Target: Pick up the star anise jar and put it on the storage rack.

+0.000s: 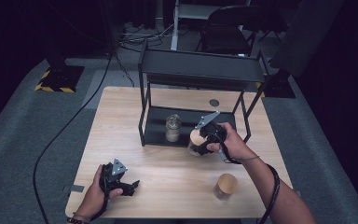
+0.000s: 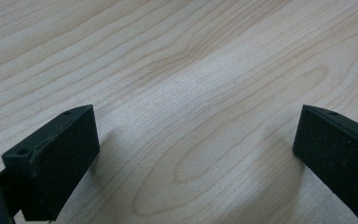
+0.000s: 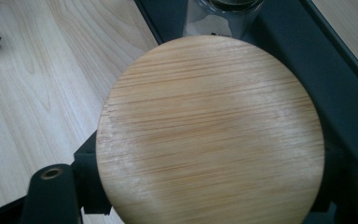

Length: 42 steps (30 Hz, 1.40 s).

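A glass jar with a round bamboo lid (image 3: 209,135) is held in my right gripper (image 1: 200,140), which is shut on it, one jaw at each side below the lid. The jar (image 1: 193,148) stands at the front edge of the black shelf's lower tier (image 1: 156,128). A second glass jar (image 1: 173,127) stands on that tier just behind and to the left, and its base shows as the glass jar (image 3: 223,18) past the lid. My left gripper (image 1: 133,185) rests low over the table's near left part, its jaws wide open over bare wood (image 2: 196,93).
A third jar with a bamboo lid (image 1: 225,185) stands on the wooden table (image 1: 168,168) near its front right. The black two-tier shelf (image 1: 200,70) takes the table's back middle. A small dark disc (image 1: 214,102) lies behind it. A folding chair (image 1: 226,28) and cables sit on the floor beyond.
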Available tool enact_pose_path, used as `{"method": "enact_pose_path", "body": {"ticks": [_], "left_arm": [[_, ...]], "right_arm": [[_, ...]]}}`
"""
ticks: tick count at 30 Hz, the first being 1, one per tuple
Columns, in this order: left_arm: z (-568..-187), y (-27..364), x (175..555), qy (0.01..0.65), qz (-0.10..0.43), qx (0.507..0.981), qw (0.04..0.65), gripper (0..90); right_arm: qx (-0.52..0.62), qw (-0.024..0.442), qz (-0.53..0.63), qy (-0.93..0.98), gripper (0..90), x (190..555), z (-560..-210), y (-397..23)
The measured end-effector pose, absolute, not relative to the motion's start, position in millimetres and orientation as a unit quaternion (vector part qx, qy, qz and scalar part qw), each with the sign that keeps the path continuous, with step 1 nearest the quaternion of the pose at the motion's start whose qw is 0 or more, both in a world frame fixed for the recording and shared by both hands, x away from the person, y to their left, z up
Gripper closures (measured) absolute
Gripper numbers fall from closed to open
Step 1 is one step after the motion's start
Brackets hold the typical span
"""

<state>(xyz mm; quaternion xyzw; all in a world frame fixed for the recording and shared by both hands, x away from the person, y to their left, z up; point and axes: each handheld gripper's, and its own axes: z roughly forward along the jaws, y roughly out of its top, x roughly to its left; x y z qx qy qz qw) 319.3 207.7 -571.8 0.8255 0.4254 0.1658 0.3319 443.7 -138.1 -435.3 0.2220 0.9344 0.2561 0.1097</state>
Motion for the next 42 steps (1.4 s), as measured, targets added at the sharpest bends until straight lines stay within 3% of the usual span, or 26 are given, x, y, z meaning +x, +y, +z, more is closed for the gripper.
{"method": "enact_pose_path", "body": {"ticks": [42], "left_arm": [[-571.8, 207.7, 319.3, 0.425, 0.166, 0.825, 0.332, 0.0]], "right_arm": [[0.259, 0.122, 0.240, 0.928, 24.8, 483.4, -439.5, -134.0]]}}
